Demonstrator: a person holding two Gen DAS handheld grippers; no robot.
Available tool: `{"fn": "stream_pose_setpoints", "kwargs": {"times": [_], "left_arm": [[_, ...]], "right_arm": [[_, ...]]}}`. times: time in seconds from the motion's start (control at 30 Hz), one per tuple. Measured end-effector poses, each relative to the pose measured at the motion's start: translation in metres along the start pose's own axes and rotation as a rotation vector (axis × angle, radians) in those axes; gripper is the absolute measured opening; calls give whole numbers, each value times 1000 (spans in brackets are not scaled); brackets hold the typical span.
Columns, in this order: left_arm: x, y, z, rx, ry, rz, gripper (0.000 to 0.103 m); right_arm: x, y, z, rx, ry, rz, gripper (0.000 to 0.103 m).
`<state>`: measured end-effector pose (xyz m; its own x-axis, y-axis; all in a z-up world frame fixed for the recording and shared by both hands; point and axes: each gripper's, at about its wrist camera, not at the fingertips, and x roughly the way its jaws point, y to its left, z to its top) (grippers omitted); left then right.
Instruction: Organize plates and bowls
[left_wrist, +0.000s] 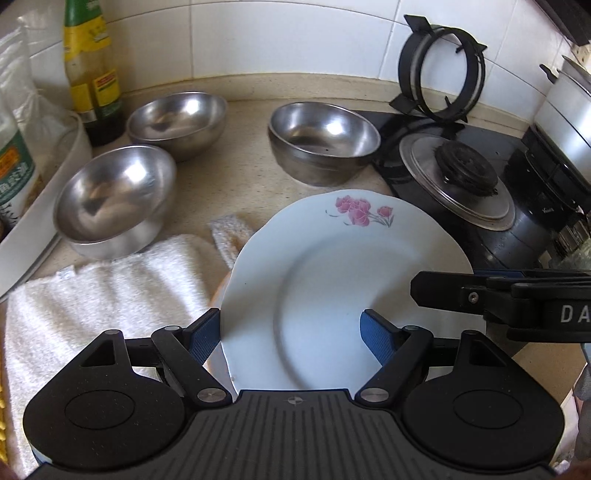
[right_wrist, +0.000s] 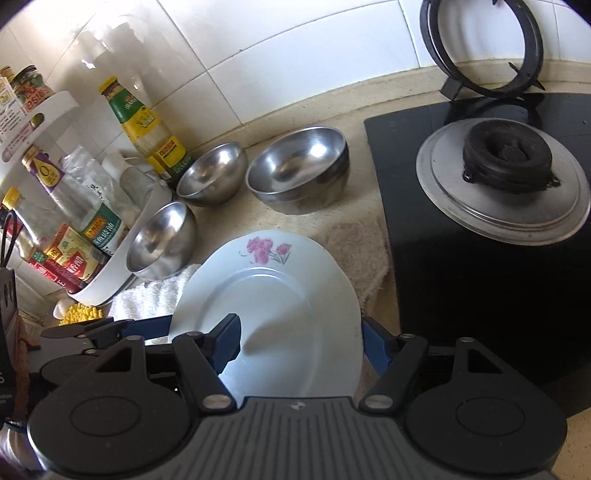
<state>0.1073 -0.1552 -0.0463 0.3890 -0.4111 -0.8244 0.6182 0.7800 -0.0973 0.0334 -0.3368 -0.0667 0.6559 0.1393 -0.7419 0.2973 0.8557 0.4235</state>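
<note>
A white plate (left_wrist: 332, 280) (right_wrist: 280, 302) with pink flowers lies over the towel, between both grippers. My left gripper (left_wrist: 291, 321) is open: its left finger touches the plate's left rim from outside and its right finger hangs over the plate's well. My right gripper (right_wrist: 301, 332) is open too, with its left finger over the well and its right finger at the right rim. Its finger (left_wrist: 443, 291) reaches in over the plate's right edge. Beyond stand three steel bowls (left_wrist: 114, 199) (left_wrist: 177, 122) (left_wrist: 325, 144); the right one (right_wrist: 299, 170) looks stacked on another.
A white towel (left_wrist: 110, 295) covers the near counter on the left. A black stove (right_wrist: 461, 277) with a burner cap (right_wrist: 506, 155) lies to the right, with a pan ring (left_wrist: 443, 66) leaning on the tiled wall. Sauce bottles (right_wrist: 147, 125) and a white rack (right_wrist: 110, 273) crowd the left.
</note>
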Motion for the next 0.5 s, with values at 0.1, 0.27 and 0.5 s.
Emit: {"fn": "stream_pose_setpoints", "kwargs": {"times": [0.1,0.27,0.5], "left_arm": [[2,-3,0,8,6,-3,85],[5,-7,0,17,15,-8,85],[9,-13,0,22,23,-15,85]], "right_arm": [[0,-3,-1,4,2,-8,78],[-2,-5,-2,-5,-5,-26,78],[-2,-1,-3,-51,-19,-63,78]]}}
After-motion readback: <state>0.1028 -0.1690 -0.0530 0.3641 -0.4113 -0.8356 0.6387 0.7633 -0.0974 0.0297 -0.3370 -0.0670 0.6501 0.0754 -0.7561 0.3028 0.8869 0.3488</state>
